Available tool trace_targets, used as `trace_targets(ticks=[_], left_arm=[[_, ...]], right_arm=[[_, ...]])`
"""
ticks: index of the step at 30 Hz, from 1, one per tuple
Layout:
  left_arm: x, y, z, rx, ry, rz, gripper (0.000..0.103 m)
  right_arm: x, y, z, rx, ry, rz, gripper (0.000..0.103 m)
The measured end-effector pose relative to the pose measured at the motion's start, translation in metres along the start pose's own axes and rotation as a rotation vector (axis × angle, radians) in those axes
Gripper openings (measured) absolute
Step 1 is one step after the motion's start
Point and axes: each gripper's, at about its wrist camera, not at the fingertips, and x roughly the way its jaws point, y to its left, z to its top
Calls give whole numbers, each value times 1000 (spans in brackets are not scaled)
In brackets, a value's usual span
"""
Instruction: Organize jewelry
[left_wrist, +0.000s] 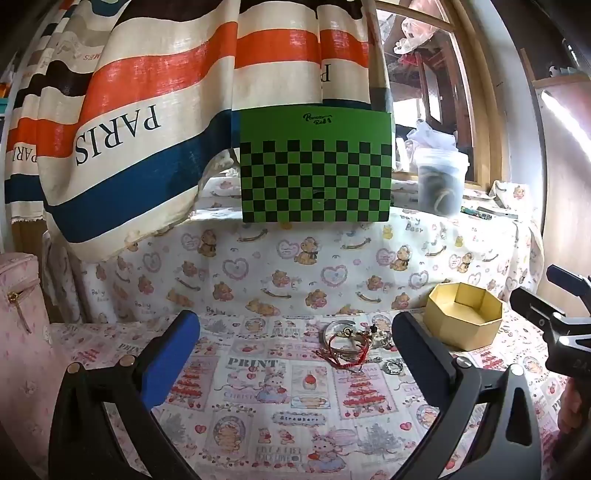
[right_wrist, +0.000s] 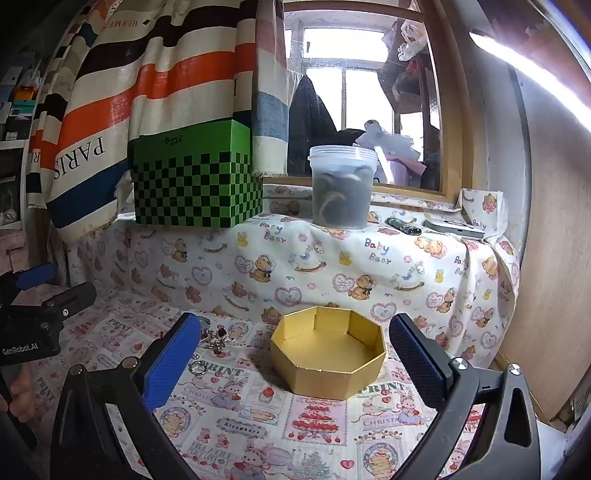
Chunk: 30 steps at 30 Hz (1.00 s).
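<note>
Two readable prints, "PARIS" curtain (left_wrist: 122, 125), "PRINT" tablecloth (left_wrist: 251, 363) (strawberry pattern)

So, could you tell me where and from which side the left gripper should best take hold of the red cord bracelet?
Probably the loop of the red cord bracelet nearest the camera, which lies flat on the tablecloth clear of the tangled pile. The open left gripper faces it, so come from the front, tilted downward, one finger on each side of the strand. A thin, limp cord allows only a pinch.

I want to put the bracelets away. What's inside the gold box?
Nothing: the gold box is open, showing only its bare gold floor. The near wall hides a thin strip of floor. The jewelry lies outside, on the cloth.
</note>
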Motion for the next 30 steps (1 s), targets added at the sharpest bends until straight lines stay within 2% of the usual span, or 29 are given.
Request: trace_targets(ticks=[10, 30], left_arm=[[-2, -2, 0, -5, -13, -28, 103], [-1, 1, 1, -20, -5, -14, 103]], right_arm=[[0, -1, -1, 10, 1, 3, 103], [0, -2, -1, 12, 2, 4, 103]])
